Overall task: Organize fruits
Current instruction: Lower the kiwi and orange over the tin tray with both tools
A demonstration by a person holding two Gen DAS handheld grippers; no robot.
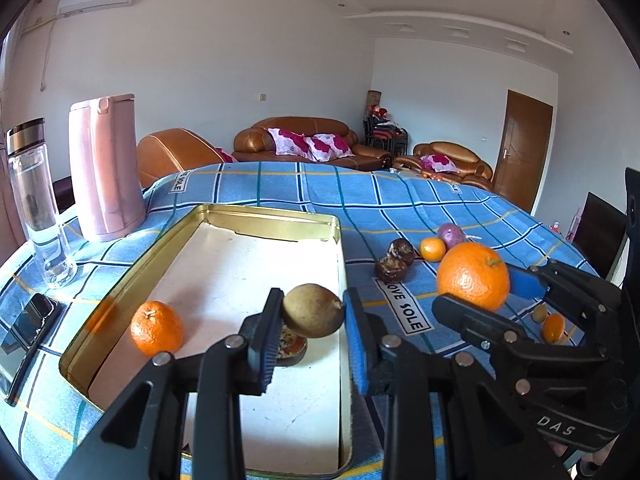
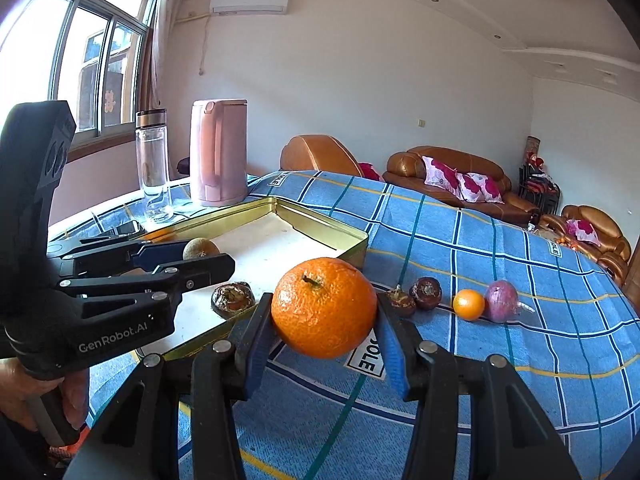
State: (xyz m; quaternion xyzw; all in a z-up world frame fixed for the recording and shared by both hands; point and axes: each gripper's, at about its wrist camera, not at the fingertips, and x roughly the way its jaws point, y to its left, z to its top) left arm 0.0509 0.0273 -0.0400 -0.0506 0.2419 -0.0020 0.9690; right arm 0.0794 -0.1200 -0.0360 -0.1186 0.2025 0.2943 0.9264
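Observation:
In the left wrist view my left gripper (image 1: 313, 300) is shut on a brown-green round fruit (image 1: 314, 314), held above the gold tin tray (image 1: 256, 213). Inside the tray lie an orange (image 1: 157, 327) and a dark wrinkled fruit (image 1: 294, 347) directly under the held one. My right gripper (image 2: 324, 305) is shut on a large orange (image 2: 324, 307), held above the blue checked cloth just right of the tray (image 2: 320, 222). Loose on the cloth are two dark fruits (image 2: 416, 298), a small orange (image 2: 468, 304) and a purple fruit (image 2: 501, 301).
A pink kettle (image 1: 105, 168), a glass bottle (image 1: 38, 204) and a phone (image 1: 28, 330) stand left of the tray. Two small fruits (image 1: 548, 322) lie on the cloth behind the right gripper (image 1: 476, 292). Brown sofas stand beyond the table's far edge.

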